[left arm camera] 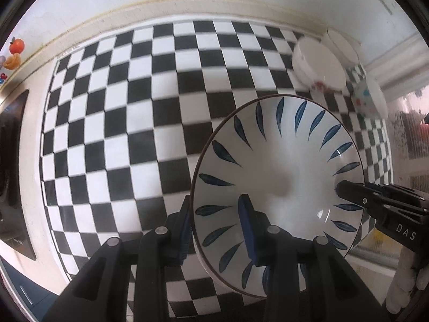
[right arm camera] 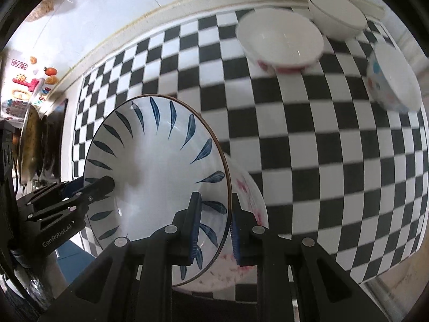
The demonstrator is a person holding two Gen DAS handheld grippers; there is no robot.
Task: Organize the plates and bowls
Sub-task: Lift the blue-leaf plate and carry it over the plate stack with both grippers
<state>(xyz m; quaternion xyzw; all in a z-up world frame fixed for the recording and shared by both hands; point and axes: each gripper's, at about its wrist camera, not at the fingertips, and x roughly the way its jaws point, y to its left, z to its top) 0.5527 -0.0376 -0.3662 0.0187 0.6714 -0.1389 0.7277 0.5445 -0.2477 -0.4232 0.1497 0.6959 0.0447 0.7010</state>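
A white bowl with blue leaf marks is held between both grippers above the checkered cloth. My left gripper is shut on its near-left rim, one finger inside, one outside. My right gripper is shut on the opposite rim of the same bowl; it also shows in the left wrist view. Under the blue-leaf bowl sits a white bowl with red flowers; the right outer finger lies against it. Three more bowls stand at the far right: a red-flowered one, a plain white one, a blue-dotted one.
A black-and-white checkered cloth covers the counter up to a white wall ledge. A dark stove top lies at the left edge. Fridge magnets and a pan show at the far left.
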